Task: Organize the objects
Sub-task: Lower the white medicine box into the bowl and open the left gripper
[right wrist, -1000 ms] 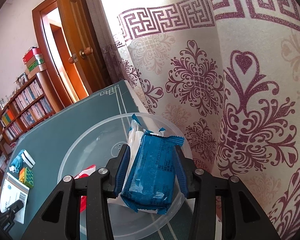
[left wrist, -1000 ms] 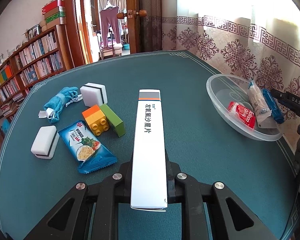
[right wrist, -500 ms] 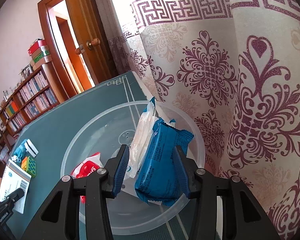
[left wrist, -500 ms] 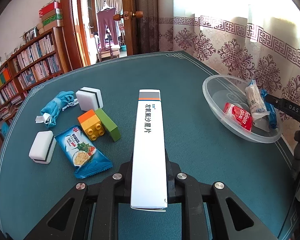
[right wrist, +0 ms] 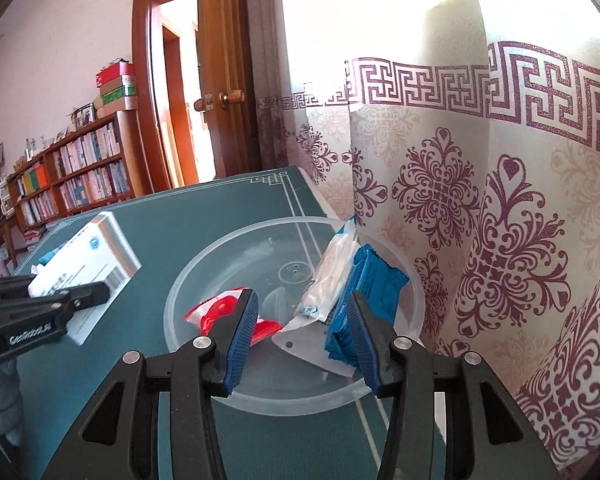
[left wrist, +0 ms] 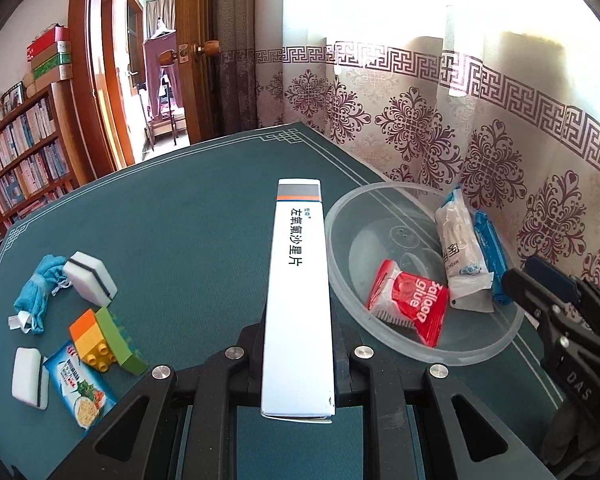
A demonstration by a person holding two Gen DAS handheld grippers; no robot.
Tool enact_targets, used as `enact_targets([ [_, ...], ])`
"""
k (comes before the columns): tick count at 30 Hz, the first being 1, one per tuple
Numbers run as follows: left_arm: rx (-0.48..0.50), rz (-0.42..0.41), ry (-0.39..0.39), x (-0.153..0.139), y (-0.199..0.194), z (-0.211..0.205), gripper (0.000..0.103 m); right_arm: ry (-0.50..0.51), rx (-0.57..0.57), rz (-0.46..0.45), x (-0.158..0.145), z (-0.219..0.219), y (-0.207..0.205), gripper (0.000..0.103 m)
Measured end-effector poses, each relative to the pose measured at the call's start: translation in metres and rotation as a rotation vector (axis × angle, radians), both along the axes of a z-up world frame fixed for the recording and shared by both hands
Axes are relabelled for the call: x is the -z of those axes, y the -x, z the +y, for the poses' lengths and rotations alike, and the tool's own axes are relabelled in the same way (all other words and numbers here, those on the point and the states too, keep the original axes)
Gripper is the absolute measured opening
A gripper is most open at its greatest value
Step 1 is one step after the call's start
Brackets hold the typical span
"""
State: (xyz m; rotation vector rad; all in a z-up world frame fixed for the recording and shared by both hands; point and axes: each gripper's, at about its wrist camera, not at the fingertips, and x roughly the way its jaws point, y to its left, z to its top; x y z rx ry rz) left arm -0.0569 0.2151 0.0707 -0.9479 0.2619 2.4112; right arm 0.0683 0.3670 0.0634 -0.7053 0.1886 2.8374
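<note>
My left gripper (left wrist: pixel 298 344) is shut on a long white medicine box (left wrist: pixel 298 280), held above the green table just left of the clear plastic bowl (left wrist: pixel 380 344). The box also shows in the right wrist view (right wrist: pixel 84 264). The bowl (right wrist: pixel 260 404) holds a red packet (left wrist: pixel 410 308), a white packet (left wrist: pixel 460 248) and a blue packet (right wrist: pixel 364 284). My right gripper (right wrist: pixel 302 332) is open and empty over the bowl's near rim, the blue packet just beyond its right finger. It shows at the right edge of the left wrist view (left wrist: pixel 540 292).
On the table's left lie two white sponges (left wrist: pixel 90 278) (left wrist: pixel 30 376), a blue cloth (left wrist: pixel 38 286), an orange and green toy brick (left wrist: pixel 104 338) and a blue snack packet (left wrist: pixel 82 384). A patterned curtain (right wrist: pixel 500 220) hangs right behind the bowl. Bookshelves stand far left.
My right gripper opened and let the blue packet drop into the bowl, then drew back. My left gripper carried the white box to the right, up to the bowl.
</note>
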Motion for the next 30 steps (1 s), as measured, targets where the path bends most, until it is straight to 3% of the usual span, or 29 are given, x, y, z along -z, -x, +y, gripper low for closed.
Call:
enact_targets([
  [17,0.143,-0.009,0.029,0.008,0.034,0.087,0.022,0.072,-0.019,-0.016,0.01,0.014,0.007,0.048],
  [18,0.143,-0.013,0.032,0.01,0.037,0.09,0.026,0.072,-0.021,-0.019,0.01,0.013,0.007,0.048],
  [20,0.123,-0.013,0.043,0.014,0.043,0.091,0.051,0.072,-0.022,-0.022,0.012,0.013,0.007,0.048],
  [21,0.104,-0.003,0.04,0.015,0.045,0.087,0.069,0.073,-0.023,-0.024,0.012,0.013,0.008,0.048],
  [22,0.085,0.009,0.034,0.015,0.047,0.083,0.073,0.072,-0.023,-0.025,0.012,0.013,0.008,0.048],
  [30,0.001,-0.03,0.011,0.022,0.053,0.05,0.074,0.057,-0.028,-0.038,0.016,0.009,0.011,0.048],
])
